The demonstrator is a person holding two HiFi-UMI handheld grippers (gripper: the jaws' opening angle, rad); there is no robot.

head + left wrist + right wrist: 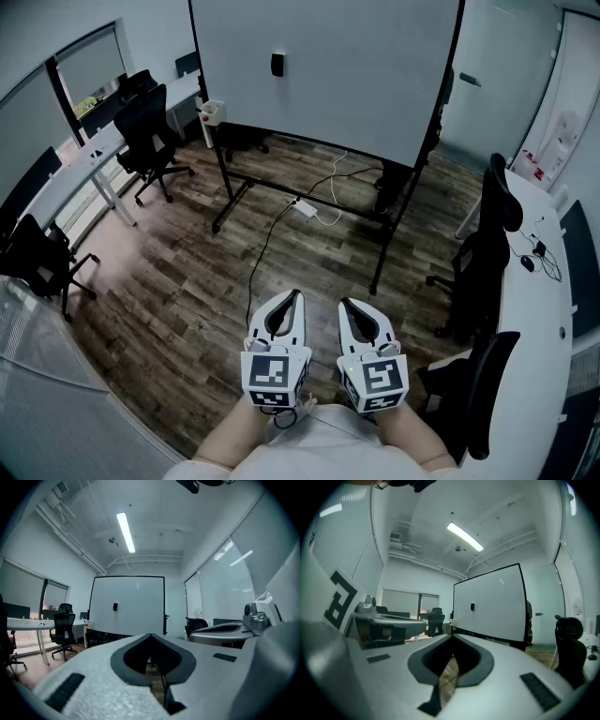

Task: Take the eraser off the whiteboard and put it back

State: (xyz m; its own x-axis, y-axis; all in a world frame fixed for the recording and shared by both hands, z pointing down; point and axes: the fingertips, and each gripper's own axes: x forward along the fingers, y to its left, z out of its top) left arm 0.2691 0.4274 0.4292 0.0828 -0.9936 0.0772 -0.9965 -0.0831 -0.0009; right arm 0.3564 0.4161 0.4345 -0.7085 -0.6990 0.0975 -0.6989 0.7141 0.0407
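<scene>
Left gripper (292,298) and right gripper (347,306) sat bottom centre, jaws pinched together on nothing, well apart from what looked like the eraser (277,64), top centre on the whiteboard (366,84).

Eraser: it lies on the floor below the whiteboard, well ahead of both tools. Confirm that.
Not right. The eraser is not on the floor: it sticks to the face of the whiteboard, in its upper left part, as the head view shows. The rest holds: it is well ahead of the left tool and the right tool.
</scene>
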